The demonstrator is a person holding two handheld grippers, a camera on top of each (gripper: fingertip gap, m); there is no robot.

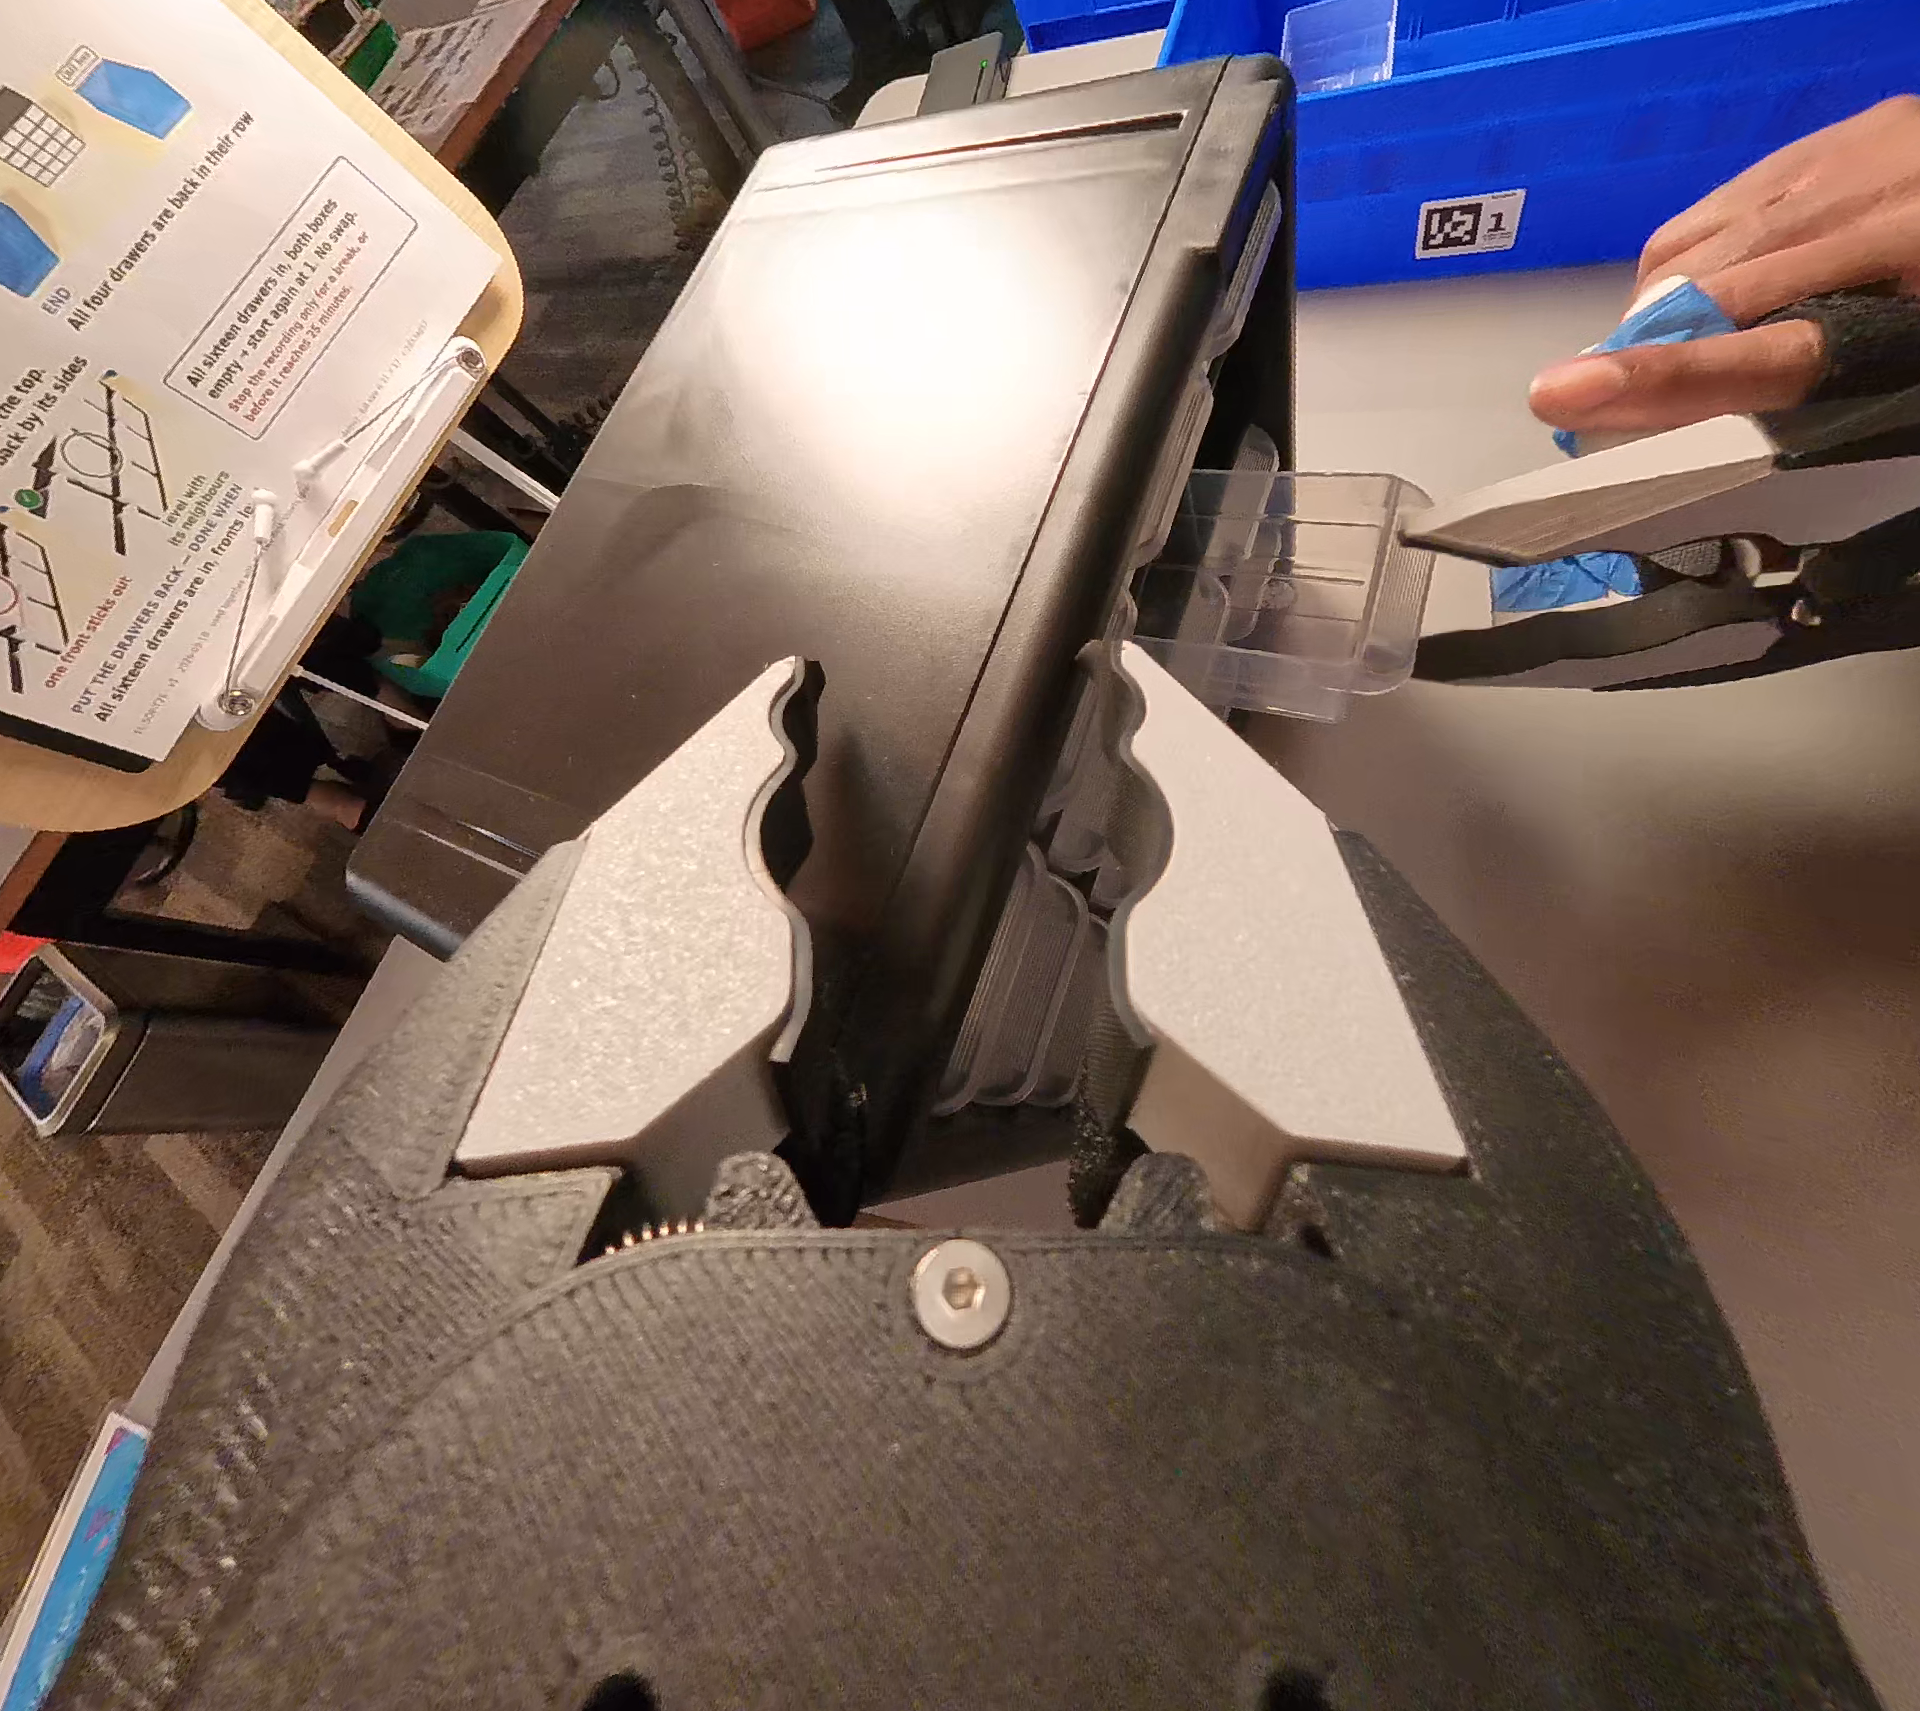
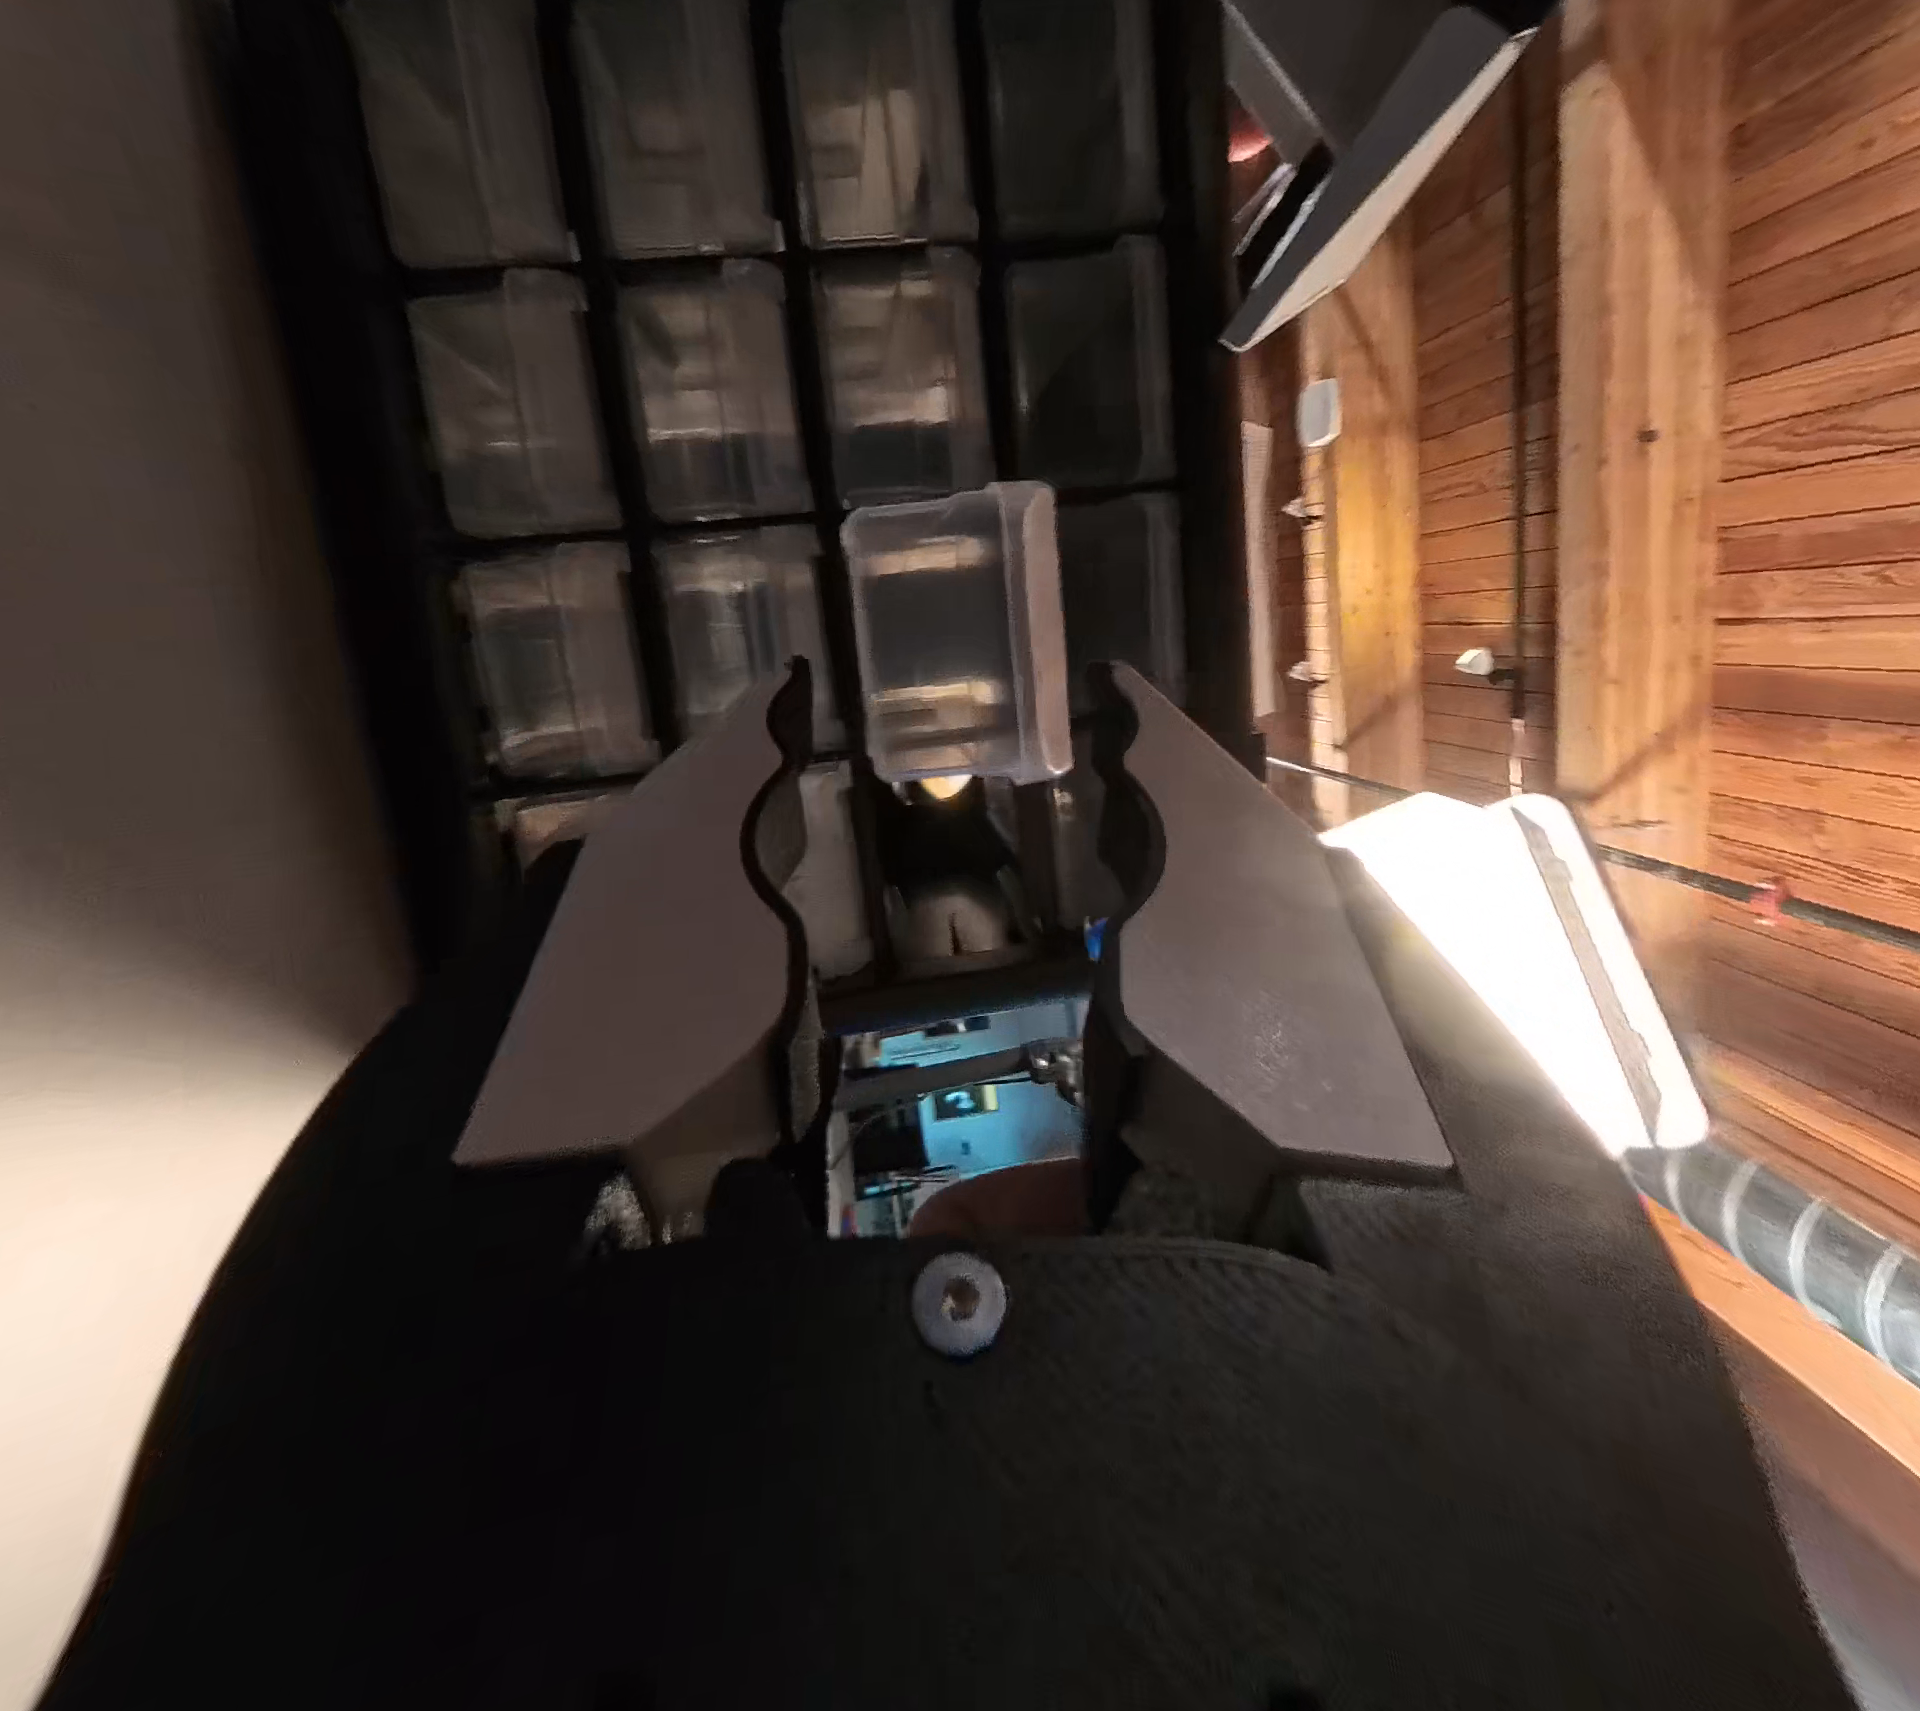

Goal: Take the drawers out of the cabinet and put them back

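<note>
One clear drawer [image 2: 951, 643] juts lengthwise from the cabinet [image 2: 270, 207] toward the gaping right gripper [image 2: 945, 705].

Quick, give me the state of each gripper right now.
Left gripper: jaws astride the black cabinet's edge; pad contact cannot be told.
Right gripper: open at the clear drawer that sticks out; pads not pressing it.

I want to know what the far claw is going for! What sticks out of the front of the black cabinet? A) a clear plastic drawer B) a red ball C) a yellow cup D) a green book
A: a clear drawer juts out of the black cabinet, halfway pulled from its slot.
</note>
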